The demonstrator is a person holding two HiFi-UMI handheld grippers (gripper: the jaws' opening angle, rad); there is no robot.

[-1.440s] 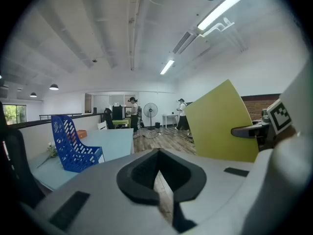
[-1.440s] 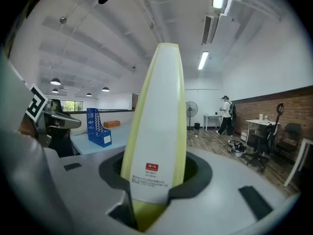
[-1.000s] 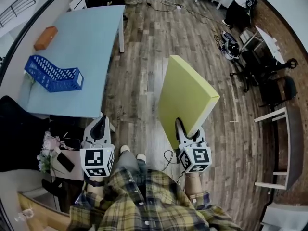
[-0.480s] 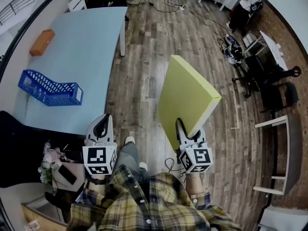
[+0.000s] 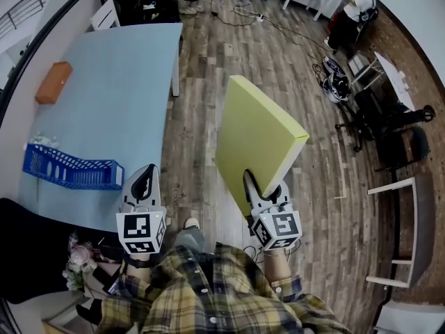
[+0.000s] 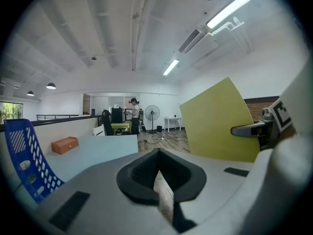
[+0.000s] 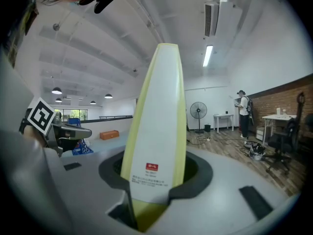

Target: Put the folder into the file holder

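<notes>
A large yellow-green folder (image 5: 257, 138) stands on edge over the wooden floor, and my right gripper (image 5: 263, 185) is shut on its lower corner. In the right gripper view its white spine (image 7: 159, 121) rises from between the jaws of the right gripper (image 7: 151, 182). The blue file holder (image 5: 69, 169) lies on the pale blue table (image 5: 111, 82), just left of my left gripper (image 5: 144, 179). That gripper is shut and holds nothing. From the left gripper (image 6: 157, 168), the holder (image 6: 22, 160) shows at the left and the folder (image 6: 220, 119) at the right.
An orange box (image 5: 53, 82) sits at the table's far left side. Office chairs (image 5: 389, 117), a white frame (image 5: 410, 221) and floor cables (image 5: 334, 68) stand to the right. A person (image 5: 351, 9) stands far back. Dark clutter (image 5: 28, 249) lies below the table's near edge.
The table and file holder have slid down and nearer in the head view, so the holder now sits close beside my left gripper. The held folder has shifted slightly left.
</notes>
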